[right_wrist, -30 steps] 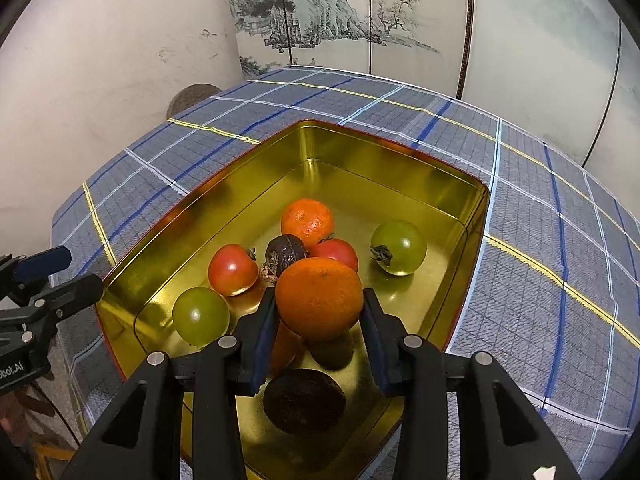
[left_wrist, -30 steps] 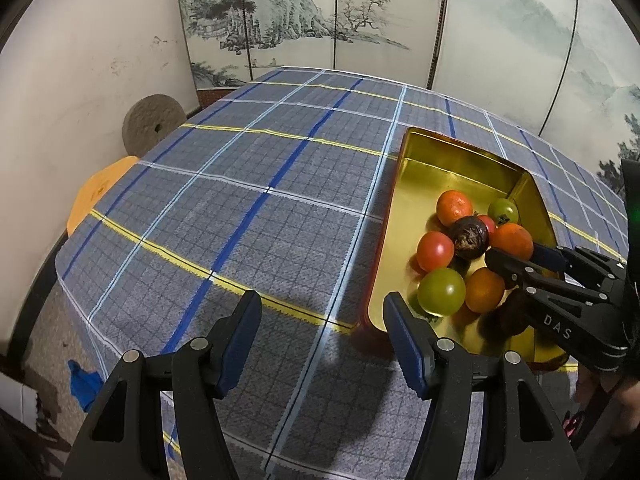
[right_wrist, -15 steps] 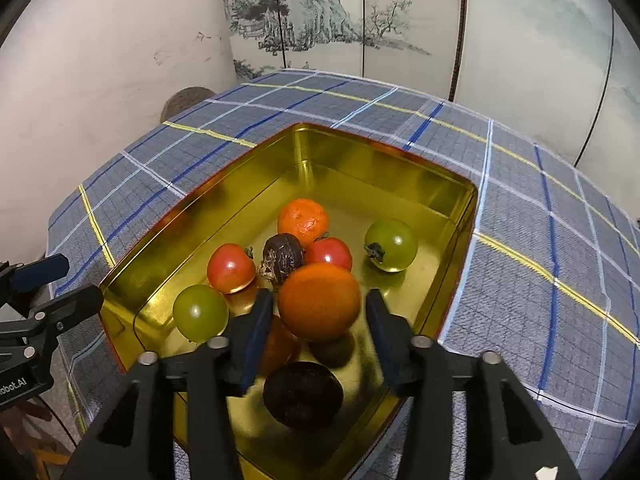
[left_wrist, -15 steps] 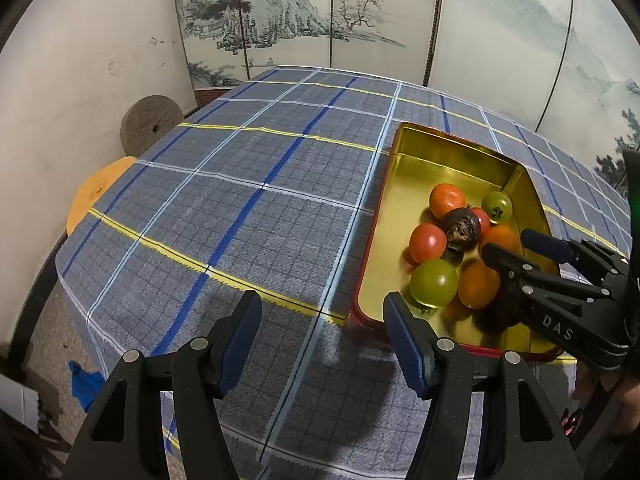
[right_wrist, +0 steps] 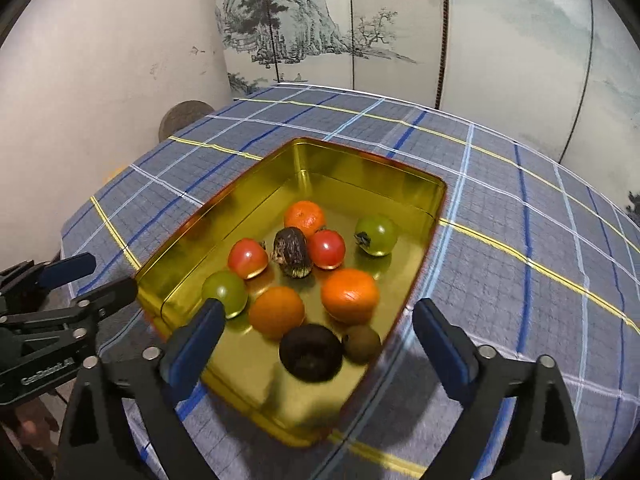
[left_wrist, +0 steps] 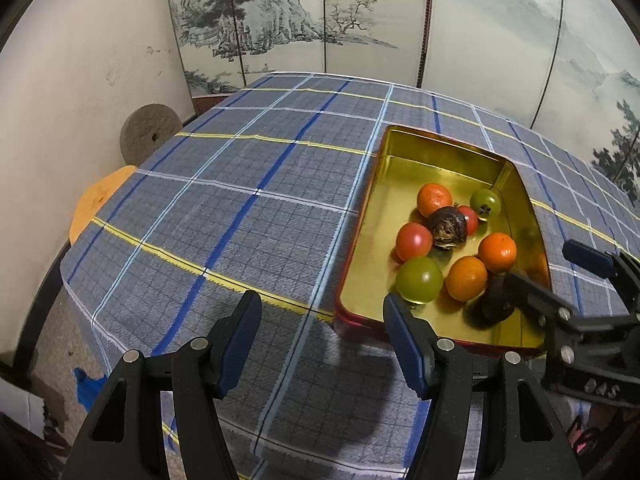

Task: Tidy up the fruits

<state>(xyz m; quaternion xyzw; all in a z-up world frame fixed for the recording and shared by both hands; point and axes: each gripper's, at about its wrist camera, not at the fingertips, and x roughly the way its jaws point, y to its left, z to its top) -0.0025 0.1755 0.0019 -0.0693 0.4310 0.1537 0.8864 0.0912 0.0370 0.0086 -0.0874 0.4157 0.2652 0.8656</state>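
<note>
A gold tin tray on the plaid tablecloth holds several fruits: oranges, red and green tomatoes and dark fruits. The orange I was holding now lies in the tray. A dark round fruit and a kiwi lie at the tray's near end. My right gripper is wide open and empty above the tray's near edge; it also shows in the left wrist view. My left gripper is open and empty over the cloth left of the tray.
The plaid table drops off at its left and near edges. A painted folding screen stands behind. A stone disc and an orange stool sit by the left wall.
My right gripper opened, let the orange drop into the tray, and pulled back. The left gripper drew back slightly and stayed open.
</note>
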